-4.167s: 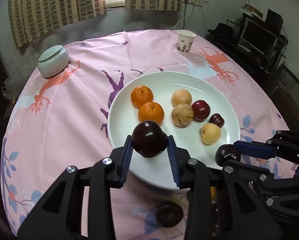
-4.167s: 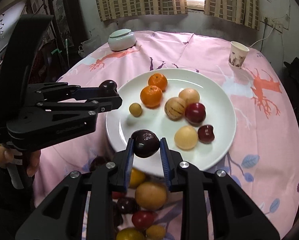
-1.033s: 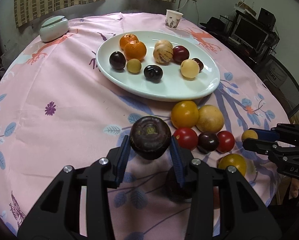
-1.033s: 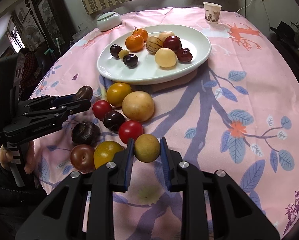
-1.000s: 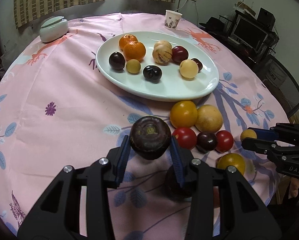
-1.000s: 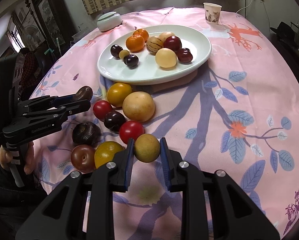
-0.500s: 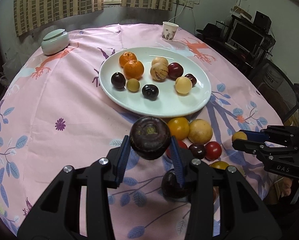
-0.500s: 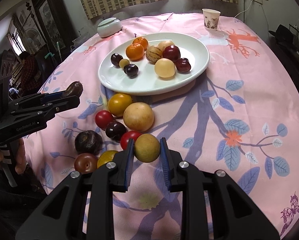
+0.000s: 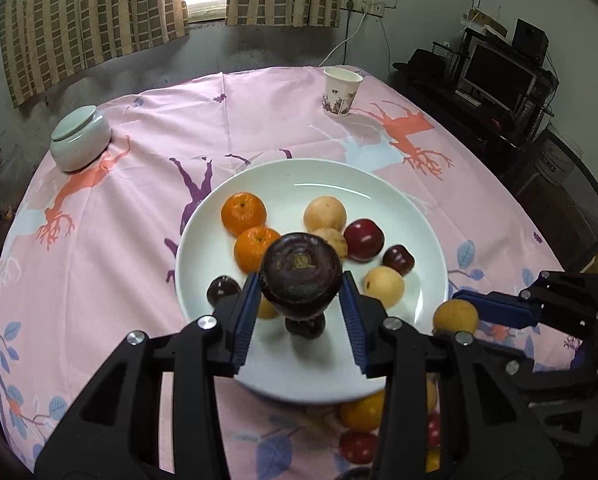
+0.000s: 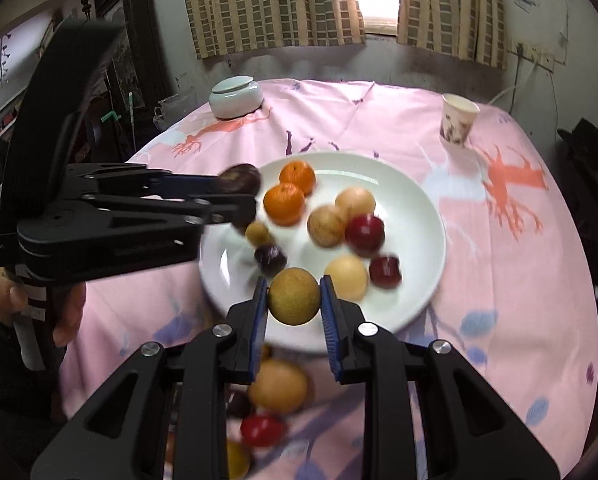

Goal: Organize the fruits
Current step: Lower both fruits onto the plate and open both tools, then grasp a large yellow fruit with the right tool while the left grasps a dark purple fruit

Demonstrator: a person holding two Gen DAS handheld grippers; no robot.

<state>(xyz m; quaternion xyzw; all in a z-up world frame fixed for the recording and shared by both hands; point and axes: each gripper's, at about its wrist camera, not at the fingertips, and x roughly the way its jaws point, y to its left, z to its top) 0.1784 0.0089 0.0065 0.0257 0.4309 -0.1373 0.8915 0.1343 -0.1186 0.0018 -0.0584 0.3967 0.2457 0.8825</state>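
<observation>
White plate [image 9: 419, 216], fruit-filled.
Held two oranges [image 9: 243, 213], plums, pears; left gripper [image 9: 301, 300] fingers pinched a dark fruit [image 9: 301, 276], right gripper [image 10: 294, 298] fingers a tan fruit [image 10: 294, 295].

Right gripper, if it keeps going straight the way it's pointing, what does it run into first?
Probably the white plate. The right gripper, shut on a tan round fruit, points down at its near part, close to a pale yellow fruit. Depth is unclear.

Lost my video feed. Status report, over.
Left gripper shut on dark purple fruit. Right gripper shut on tan fruit. Both over white plate; bare near side free.
</observation>
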